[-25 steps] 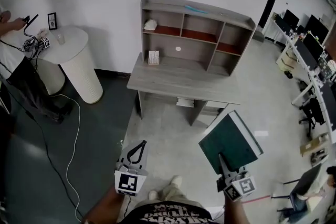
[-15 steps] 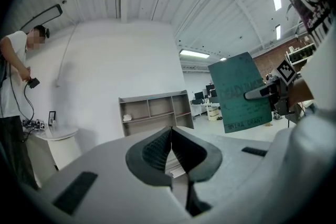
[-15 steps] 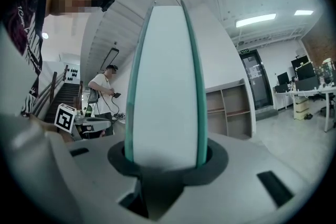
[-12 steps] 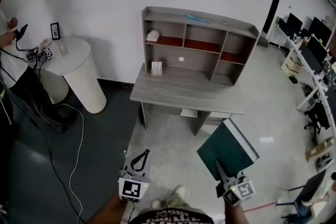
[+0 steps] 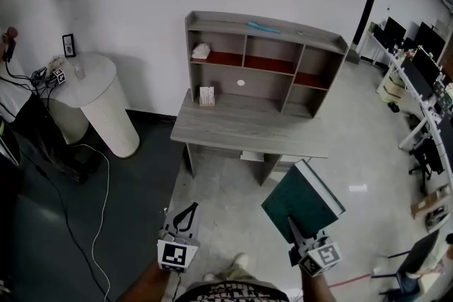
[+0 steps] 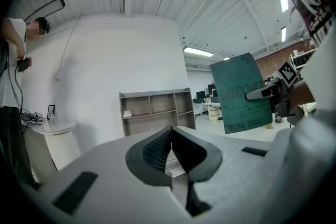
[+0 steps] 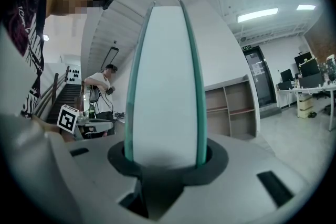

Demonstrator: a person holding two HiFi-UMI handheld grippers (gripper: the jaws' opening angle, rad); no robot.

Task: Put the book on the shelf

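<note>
Green-covered book, white page edges

Matt green book, grey wood-look shelf, prob. laminate.

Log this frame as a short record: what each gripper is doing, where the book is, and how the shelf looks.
left gripper: jaws together, nothing between them
right gripper: shut on the book, clamped across its covers
book: green cover, held up in the air, tilted, short of the desk
shelf: open compartments, standing on the desk
shelf contents: a white object in the upper left compartment
task state: book not yet on the shelf
</note>
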